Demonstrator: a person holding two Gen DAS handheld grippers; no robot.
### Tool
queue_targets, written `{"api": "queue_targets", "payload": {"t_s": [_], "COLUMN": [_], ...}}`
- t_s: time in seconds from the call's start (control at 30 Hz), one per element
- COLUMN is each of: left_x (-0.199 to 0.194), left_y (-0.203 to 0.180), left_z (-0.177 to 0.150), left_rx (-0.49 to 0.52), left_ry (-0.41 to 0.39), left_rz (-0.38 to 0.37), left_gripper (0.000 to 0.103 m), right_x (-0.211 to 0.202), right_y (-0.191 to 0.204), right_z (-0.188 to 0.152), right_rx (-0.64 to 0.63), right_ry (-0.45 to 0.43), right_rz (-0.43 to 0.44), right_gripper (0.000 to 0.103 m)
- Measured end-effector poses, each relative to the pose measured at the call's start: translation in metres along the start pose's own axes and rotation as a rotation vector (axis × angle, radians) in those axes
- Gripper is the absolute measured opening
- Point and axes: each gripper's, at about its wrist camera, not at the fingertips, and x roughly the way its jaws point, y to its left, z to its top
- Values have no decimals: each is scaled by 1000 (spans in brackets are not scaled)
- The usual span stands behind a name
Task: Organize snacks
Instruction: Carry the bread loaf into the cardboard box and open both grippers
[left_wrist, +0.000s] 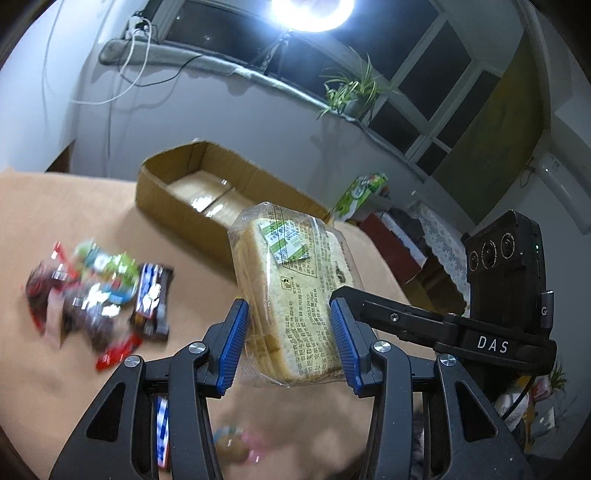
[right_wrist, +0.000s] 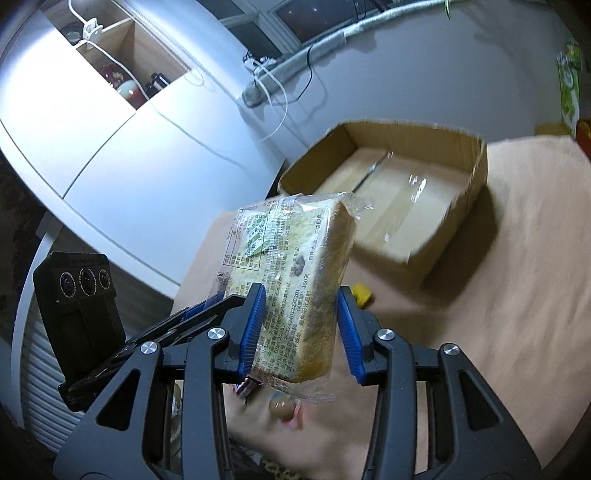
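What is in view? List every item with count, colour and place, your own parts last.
bread pack: one, pale slices in clear wrap, lifted above the table
cardboard box: one, brown, open and empty, far side of the table
snack packets: several, red, green and dark, blurred, heaped left on the table
table: one, tan cover
yellow item: one, small, on the table near the box
plant: one, green, on the window sill
green carton: one, beyond the box
left tool: blue pads, closed on the bread pack
right tool: blue pads, closed on the bread pack
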Motion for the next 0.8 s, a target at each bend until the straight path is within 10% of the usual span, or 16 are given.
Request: {"api": "queue_targets", "payload": {"t_s": [0.8], "left_x": [94], "left_y": [10], "left_z": [73], "left_rx": [0], "left_ry": [83], "left_rz": [21], "left_gripper": [43], "right_x": [54], "right_y": [-64], "right_z": [84], "right_rx": [-11], "right_ry": [4], "right_rz": [-122], "right_gripper": [42]}}
